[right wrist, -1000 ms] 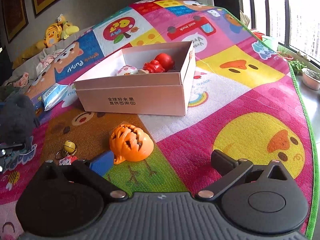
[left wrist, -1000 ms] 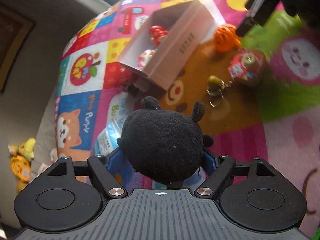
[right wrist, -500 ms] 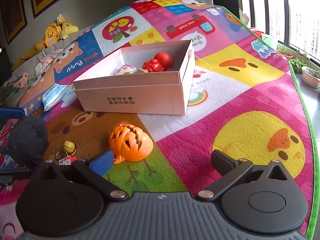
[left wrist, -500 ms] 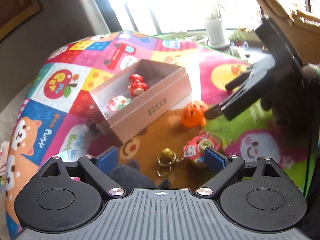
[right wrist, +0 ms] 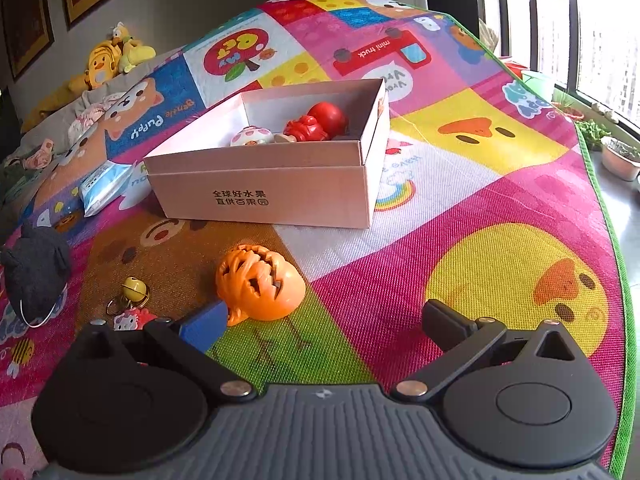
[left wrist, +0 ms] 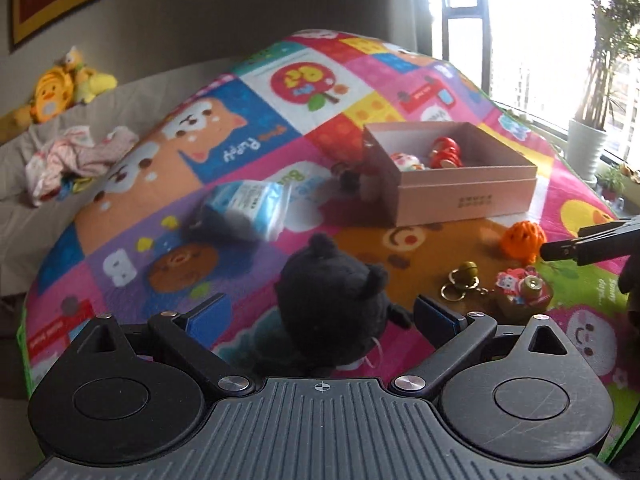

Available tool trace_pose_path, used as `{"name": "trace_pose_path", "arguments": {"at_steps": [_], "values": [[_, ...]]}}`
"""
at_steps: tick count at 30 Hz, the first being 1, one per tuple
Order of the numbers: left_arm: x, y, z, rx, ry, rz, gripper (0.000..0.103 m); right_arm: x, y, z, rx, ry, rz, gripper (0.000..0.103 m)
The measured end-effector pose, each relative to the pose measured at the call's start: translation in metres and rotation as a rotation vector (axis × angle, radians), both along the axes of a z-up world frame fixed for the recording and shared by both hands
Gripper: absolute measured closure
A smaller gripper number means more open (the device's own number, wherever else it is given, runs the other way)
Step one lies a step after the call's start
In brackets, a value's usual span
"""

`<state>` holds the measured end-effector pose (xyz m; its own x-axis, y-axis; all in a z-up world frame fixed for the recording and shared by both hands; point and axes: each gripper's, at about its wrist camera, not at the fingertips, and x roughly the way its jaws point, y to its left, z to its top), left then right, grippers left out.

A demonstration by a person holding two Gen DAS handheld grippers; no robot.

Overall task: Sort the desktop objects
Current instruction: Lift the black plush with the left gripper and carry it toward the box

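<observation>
**Two grippers spread wide over the play mat**

Several toys crowd the colourful play mat (right wrist: 460, 208): an orange slotted ball (right wrist: 260, 282), a brass bell keyring (right wrist: 134, 289) and a pink cardboard box (right wrist: 272, 188) holding a red figure (right wrist: 316, 124). Left gripper (left wrist: 322, 316) has just been opening; the black plush toy (left wrist: 332, 300) sits loose between its jaws. Right gripper (right wrist: 324, 320) hangs wide, empty, tilted downward.

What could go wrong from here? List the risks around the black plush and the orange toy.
1. The left tongs have just been opening. The black plush sits loose between them, not gripped, so a careless pull-away could knock it over.
2. The orange toy lies off-centre beside one finger of the open right tongs. Closing now would likely shove it rather than grip it.
3. The bell keyring lies close by and could snag.
</observation>
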<state>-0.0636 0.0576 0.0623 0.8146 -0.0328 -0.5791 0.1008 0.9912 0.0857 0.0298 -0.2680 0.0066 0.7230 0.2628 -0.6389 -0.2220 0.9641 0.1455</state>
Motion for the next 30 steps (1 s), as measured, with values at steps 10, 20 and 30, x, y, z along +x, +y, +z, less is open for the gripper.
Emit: {"name": "trace_pose_path", "arguments": {"at_steps": [10, 20, 30], "values": [[-0.018, 0.020, -0.016, 0.019, 0.024, 0.032, 0.000, 0.000, 0.123, 0.074, 0.031, -0.055, 0.468, 0.000], [-0.029, 0.019, -0.037, -0.062, 0.064, -0.037, 0.000, 0.029, 0.258, 0.061, -0.067, 0.016, 0.658, 0.023], [-0.006, 0.001, -0.034, -0.156, 0.037, -0.127, 0.000, 0.043, 0.139, 0.054, 0.024, 0.031, 0.430, 0.016]]}}
